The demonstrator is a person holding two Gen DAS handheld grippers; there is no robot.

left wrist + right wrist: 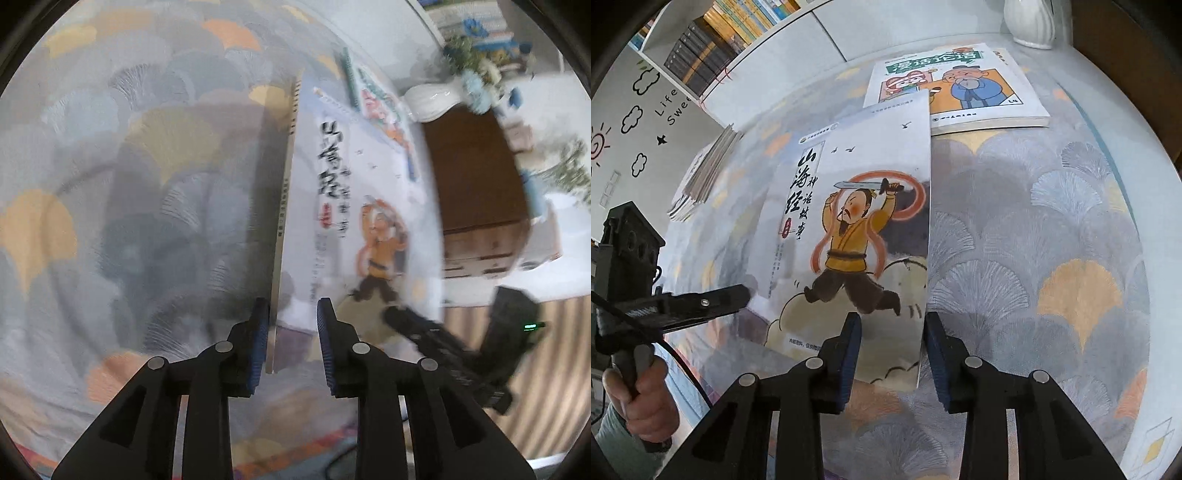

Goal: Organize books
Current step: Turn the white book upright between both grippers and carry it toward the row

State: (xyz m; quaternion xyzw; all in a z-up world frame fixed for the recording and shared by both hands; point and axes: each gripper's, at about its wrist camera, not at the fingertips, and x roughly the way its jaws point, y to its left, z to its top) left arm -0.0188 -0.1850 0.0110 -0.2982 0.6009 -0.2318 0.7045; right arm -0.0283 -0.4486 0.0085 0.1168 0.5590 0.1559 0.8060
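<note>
1. Grey fan-patterned tablecloth (129, 166) fills the left wrist view, which is blurred. The storybook (351, 206) is up off the cloth and tilted, its spine edge running down into the left gripper (291, 306). That edge lies just beside the left pad, with clear space to the other pad, so these tongs are spread and not pinching.
2. In the right wrist view the same storybook faces the camera, and its far corner covers part of a second book (960, 85) lying flat on the cloth. Its right edge sits between the pads of the right gripper (892, 321), close to the right one. The tongs are spread, not clamped. A hand (639, 398) holds the left gripper, whose tip meets the book's left edge. A stack of booklets (709, 166) lies far left.
</note>
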